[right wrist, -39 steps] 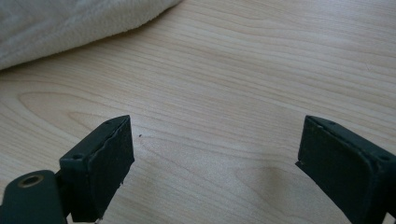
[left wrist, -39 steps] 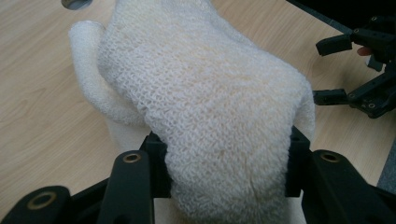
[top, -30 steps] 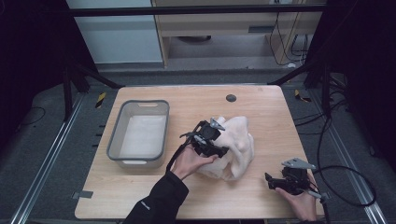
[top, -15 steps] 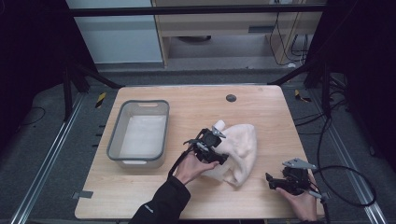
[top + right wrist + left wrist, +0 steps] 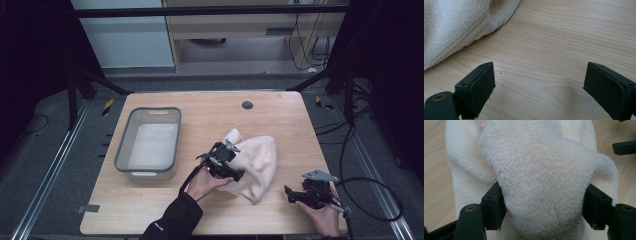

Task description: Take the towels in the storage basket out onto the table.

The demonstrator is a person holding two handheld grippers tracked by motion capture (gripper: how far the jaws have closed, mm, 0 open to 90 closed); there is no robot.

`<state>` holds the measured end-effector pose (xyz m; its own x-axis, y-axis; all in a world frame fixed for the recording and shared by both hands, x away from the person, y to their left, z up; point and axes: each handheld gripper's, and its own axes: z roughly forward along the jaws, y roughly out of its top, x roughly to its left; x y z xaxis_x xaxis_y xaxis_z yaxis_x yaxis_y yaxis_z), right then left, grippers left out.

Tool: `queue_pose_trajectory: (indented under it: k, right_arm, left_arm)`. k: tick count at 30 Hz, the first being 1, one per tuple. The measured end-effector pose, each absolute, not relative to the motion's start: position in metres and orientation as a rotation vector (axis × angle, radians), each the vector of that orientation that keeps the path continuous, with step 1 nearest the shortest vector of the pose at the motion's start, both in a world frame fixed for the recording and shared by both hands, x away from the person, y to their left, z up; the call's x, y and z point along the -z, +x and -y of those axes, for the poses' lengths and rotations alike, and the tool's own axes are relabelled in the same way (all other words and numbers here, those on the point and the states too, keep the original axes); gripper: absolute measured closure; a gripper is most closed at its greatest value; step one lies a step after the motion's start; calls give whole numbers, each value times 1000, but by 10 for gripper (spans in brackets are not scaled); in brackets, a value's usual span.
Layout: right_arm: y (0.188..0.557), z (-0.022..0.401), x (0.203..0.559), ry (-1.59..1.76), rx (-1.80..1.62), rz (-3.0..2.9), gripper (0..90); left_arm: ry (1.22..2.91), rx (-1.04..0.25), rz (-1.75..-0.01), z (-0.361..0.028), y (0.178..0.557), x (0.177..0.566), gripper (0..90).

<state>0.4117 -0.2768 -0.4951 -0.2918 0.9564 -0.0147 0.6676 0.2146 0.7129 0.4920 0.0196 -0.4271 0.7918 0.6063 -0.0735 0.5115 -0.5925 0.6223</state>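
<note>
A: Left tongs (image 5: 239,174) are on the towel (image 5: 257,160) right now, at the towel's left edge, near the middle of the bench (image 5: 210,120), a bit toward the front edge.

B: Clamped, or just around it?

A: In the left gripper view a fat bulge of terry (image 5: 541,177) sits between the jaws, pressing against both. The jaws stand wide, so I'd call it a bunched grip on the towel rather than a pinch.

B: And the right tongs (image 5: 295,195)?

A: Spread apart over bare wood near the front right corner, holding nothing. In the right gripper view the towel's hem (image 5: 461,30) lies ahead and to that camera's left, clear of both jaws.

B: So which way does the cloth run?

A: Its long axis goes from the back, where a corner sticks up by the left tongs, down toward the front, with the low end pointing at the right tongs. The left tongs are already on it; the right ones are near but apart.

B: The bin (image 5: 149,142)?

A: Grey, by the left edge, well left of the towel. If the towel is going there, I'd judge that's a leftward carry for the left hand.

B: Anything you can't read?

A: How many layers are in the grip, and where the far hem is; the bulge hides it.
</note>
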Motion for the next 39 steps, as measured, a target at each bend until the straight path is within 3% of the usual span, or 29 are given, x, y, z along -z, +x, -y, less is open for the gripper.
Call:
queue_pose_trajectory:
  k: [22, 39]
  right_arm:
    - [412, 276, 495, 1503, -835, -2037, 95]
    - [411, 276, 496, 1506, -829, -2038, 95]
  left_arm:
    - [2221, -232, -814, -75, 471, 403, 223]
    - [2102, -319, -907, -145, 444, 409, 282]
